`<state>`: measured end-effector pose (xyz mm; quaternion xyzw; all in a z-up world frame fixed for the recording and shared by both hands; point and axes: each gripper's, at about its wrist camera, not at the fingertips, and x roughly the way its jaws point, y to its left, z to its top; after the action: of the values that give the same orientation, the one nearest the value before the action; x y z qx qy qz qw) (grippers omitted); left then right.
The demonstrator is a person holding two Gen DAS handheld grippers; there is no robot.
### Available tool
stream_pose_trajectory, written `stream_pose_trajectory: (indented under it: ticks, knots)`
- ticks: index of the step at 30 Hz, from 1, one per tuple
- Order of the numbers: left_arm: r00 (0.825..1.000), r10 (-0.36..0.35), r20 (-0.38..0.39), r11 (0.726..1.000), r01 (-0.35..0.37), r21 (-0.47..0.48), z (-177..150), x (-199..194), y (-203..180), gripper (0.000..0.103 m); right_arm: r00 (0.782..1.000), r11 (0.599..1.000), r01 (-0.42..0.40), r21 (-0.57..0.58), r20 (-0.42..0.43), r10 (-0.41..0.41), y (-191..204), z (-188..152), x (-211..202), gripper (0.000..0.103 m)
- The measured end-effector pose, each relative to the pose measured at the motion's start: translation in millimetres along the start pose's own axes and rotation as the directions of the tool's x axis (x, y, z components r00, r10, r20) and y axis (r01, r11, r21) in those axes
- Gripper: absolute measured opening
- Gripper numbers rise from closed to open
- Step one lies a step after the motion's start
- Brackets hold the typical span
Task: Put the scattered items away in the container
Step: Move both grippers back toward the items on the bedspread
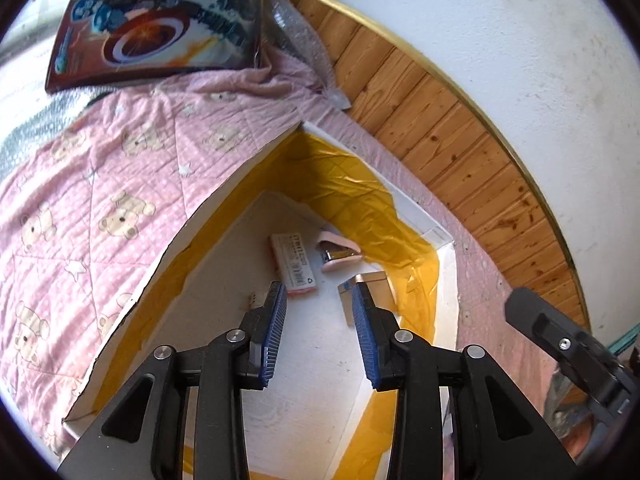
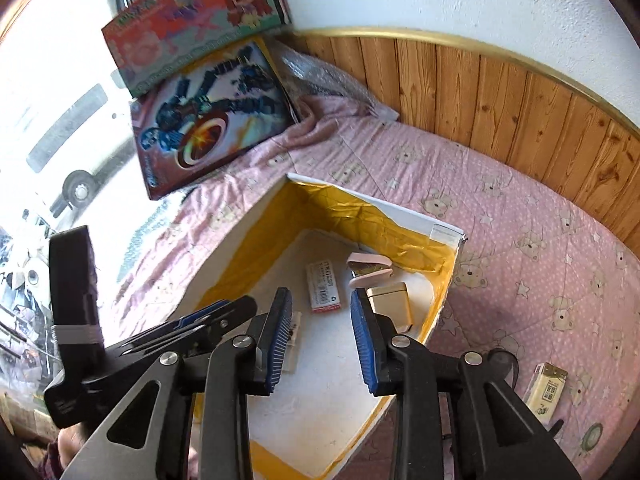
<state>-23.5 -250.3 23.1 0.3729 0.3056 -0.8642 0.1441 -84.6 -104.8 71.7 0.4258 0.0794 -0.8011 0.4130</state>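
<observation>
Both tongs are held wide open and empty above the box [image 1: 248,160]: left tongs [image 1: 318,292], right tongs [image 2: 320,298]. Just beyond the tips, an eraser [image 2: 323,286], a pink stapler [image 2: 370,270] and a gold tin [image 2: 390,304] are seen on the box floor. Outside, on the bed [image 2: 520,240], what may be a tissue pack [image 2: 546,392] is left.

Each handheld gripper, the left gripper [image 1: 320,294] and the right gripper [image 2: 320,298], had matte black angular linkage arms joined by round silver pivot screws. Ribbed blue pads [image 1: 274,330] lined the fingers.
</observation>
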Motion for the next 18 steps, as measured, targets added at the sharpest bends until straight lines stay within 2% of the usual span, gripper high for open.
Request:
stream_pose_trajectory:
  ticks: [4, 8, 13, 18]
  knots:
    - [1.0, 0.012, 0.027, 0.996, -0.014, 0.091, -14, -9, -24, 0.036, 0.993, 0.999, -0.03, -0.018, 0.115, 0.032, 4, -26, -43, 0.038]
    - [0.998, 0.013, 0.058, 0.987, -0.022, 0.156, -29, -21, -45, 0.036, 0.981, 0.997, -0.023, -0.07, 0.191, 0.036, 10, -57, -80, 0.04]
    - [0.998, -0.011, 0.062, 0.976, -0.003, 0.217, -51, -30, -70, 0.036, 0.968, 0.996, -0.007, -0.086, 0.249, 0.028, -1, -97, -111, 0.04]
    - [0.996, -0.073, 0.041, 0.96, 0.059, 0.275, -75, -34, -94, 0.036, 0.96, 1.0, -0.021, -0.008, 0.278, 0.022, -39, -136, -124, 0.042]
